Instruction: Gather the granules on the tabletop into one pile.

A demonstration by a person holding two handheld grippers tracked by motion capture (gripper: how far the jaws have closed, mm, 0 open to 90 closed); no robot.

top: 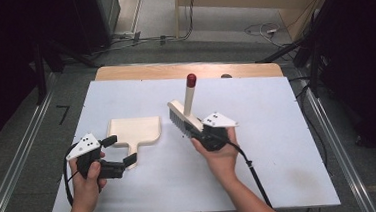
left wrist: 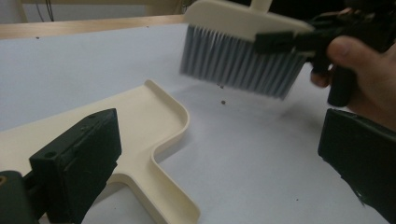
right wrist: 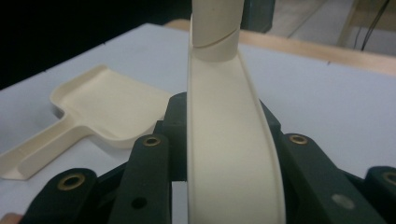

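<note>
R gripper view: the right gripper (right wrist: 229, 186) is clamped on the cream brush (right wrist: 231, 154), black jaws pressing its back from both sides w/ brass pivot screws showing. The brush back runs up the middle of the frame to a round handle stub (top cut off by the frame edge). Left of it, a cream dustpan (right wrist: 100, 109) lies flat on the white table (right wrist: 322, 98), handle pointing to the lower left, apart from the brush. Wooden table edge behind.

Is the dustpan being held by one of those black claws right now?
No, the dustpan lies flat on the table, and the left gripper stands open around its handle without pinching it.
</note>
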